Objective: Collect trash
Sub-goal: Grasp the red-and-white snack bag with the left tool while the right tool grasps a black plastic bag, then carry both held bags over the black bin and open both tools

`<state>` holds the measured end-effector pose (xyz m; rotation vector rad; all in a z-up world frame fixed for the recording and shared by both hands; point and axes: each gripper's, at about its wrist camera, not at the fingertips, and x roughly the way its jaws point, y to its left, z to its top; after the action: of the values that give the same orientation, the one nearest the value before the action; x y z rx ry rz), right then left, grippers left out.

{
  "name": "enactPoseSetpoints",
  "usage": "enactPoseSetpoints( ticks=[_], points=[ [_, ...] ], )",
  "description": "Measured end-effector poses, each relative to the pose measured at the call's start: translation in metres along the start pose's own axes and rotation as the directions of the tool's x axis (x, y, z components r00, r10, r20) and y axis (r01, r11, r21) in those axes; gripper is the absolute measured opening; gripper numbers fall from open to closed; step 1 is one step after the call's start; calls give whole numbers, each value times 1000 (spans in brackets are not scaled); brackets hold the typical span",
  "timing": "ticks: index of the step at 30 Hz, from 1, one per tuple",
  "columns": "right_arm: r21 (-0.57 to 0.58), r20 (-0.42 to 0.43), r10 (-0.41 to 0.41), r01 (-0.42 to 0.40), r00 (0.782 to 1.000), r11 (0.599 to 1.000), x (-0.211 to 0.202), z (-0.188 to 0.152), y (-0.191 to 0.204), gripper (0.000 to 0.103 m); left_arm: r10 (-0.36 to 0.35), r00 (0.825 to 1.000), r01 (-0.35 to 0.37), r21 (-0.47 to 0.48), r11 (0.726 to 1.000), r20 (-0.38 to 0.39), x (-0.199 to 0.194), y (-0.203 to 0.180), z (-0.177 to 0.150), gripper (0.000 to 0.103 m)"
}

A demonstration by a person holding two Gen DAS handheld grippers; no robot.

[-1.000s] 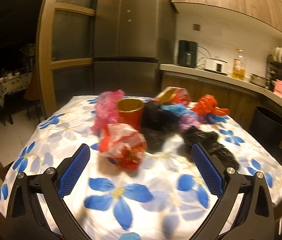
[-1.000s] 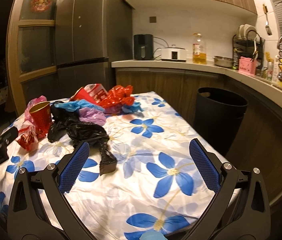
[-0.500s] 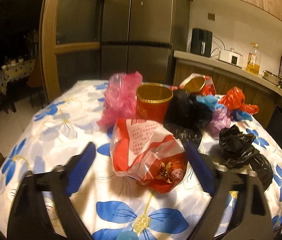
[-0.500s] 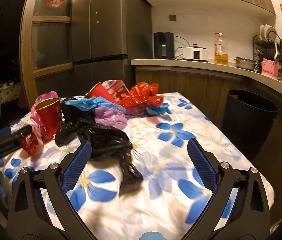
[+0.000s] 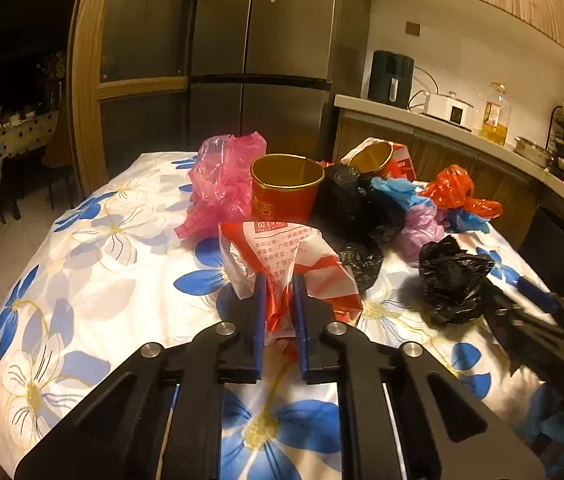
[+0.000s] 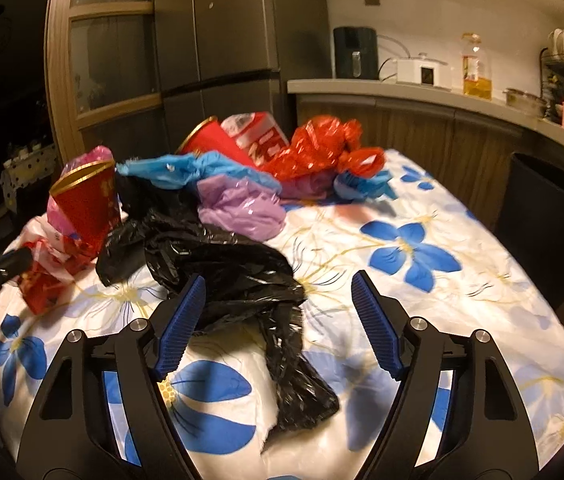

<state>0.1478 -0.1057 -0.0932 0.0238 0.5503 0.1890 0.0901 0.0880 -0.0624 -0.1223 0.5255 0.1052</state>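
Trash pick-up is at the grabbing step: the left gripper (image 5: 278,300) has just been closing and now pinches the red-and-white snack wrapper (image 5: 282,256) between its fingers, while the right gripper (image 6: 278,312) has been closing too, its fingers not yet touching the black plastic bag (image 6: 238,276) that lies between them. Next, I think, the right one must squeeze the bag, and both must lift and carry to the black trash bin (image 6: 553,220) off past its right finger. Beyond the fingers I count two red paper cups, one standing (image 5: 285,192) and one tipped over (image 5: 373,158), plus one pink bag (image 5: 222,184) and one purple bag (image 6: 242,208).
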Motion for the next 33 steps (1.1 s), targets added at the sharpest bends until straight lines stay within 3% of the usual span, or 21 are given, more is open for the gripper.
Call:
enactPoseSetpoints(
  ticks=[8,11,23,33],
  points=[
    [27,-84,57,-55,995,998,21,-5,-3,19,2,999,-2,3,1000,33,-17,-6,0,11],
    [15,-71,70,-70,995,997,17,-5,-1,8,5,999,-5,11,1000,33,-19,-9,0,11],
    [38,63,44,-46,997,998,-50,10,-31,5,-18,997,13,65,998,76,-37,-42,8,11],
    [99,153,-41,26,987,995,-90,27,-90,5,-128,982,104,167,980,136,-42,-113,32,11]
  ],
)
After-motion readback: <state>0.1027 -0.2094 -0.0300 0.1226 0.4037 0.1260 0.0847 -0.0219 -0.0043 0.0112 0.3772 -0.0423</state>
